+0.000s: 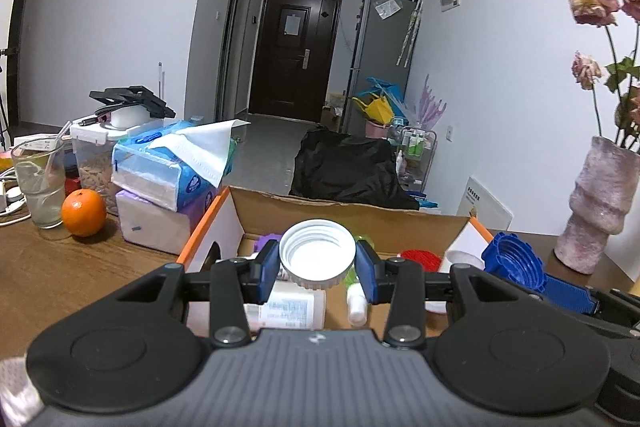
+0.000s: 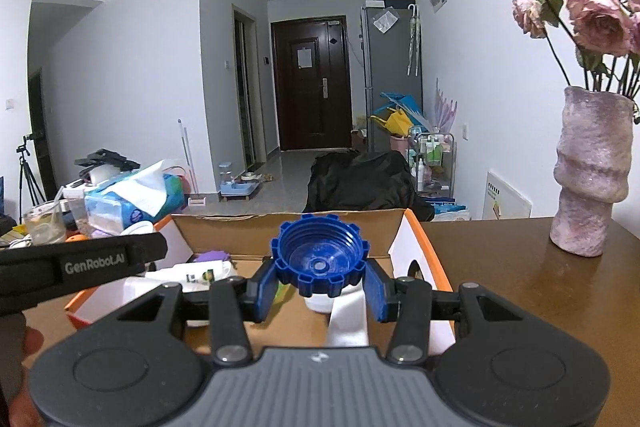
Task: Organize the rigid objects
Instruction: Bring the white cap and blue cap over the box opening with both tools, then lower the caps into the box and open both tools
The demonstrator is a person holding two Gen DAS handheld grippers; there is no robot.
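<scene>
Cardboard box (image 1: 352, 213) serves as landmark: open-topped, brown inside, orange-edged white flaps, standing on a wooden table (image 1: 52, 267).

Left of the box: an orange (image 1: 83, 212), a glass with a straw (image 1: 38, 183), two stacked tissue packs (image 1: 168, 171), a clear lidded container (image 1: 94, 155). All stand on the table, beside the box and not touching it that I can see.

Left gripper (image 1: 317, 267): blue pads closed on a white screw cap (image 1: 317, 253), one pad at each side of its rim. Cap faces the camera open side first; inner threads and ribbed outer rim are plain. It is held above the box's left half.

Inside the box, under the cap: a white bottle with a printed label (image 1: 286, 307) lying flat, a small white tube (image 1: 356, 303), something purple (image 1: 267, 239), something red and ribbed (image 1: 422, 259). The gripper hides most of each; their kind is hard to make out.

Right gripper (image 2: 320, 287): jaws partly apart, pads clamped on a blue cap (image 2: 319, 259). This cap is notched round its rim like a gear, threaded inside, open side toward the camera. It hangs above the box's right half. A white item (image 2: 320, 303) below it is mostly covered. From the left wrist view the blue cap (image 1: 514, 263) sits just right of the white one, apart from it.

Right of the box: a pink textured vase (image 2: 592, 179) with faded roses (image 2: 600, 23), on the table, well apart from the box. A fingertip (image 2: 34, 341) shows at the frame's left edge.
</scene>
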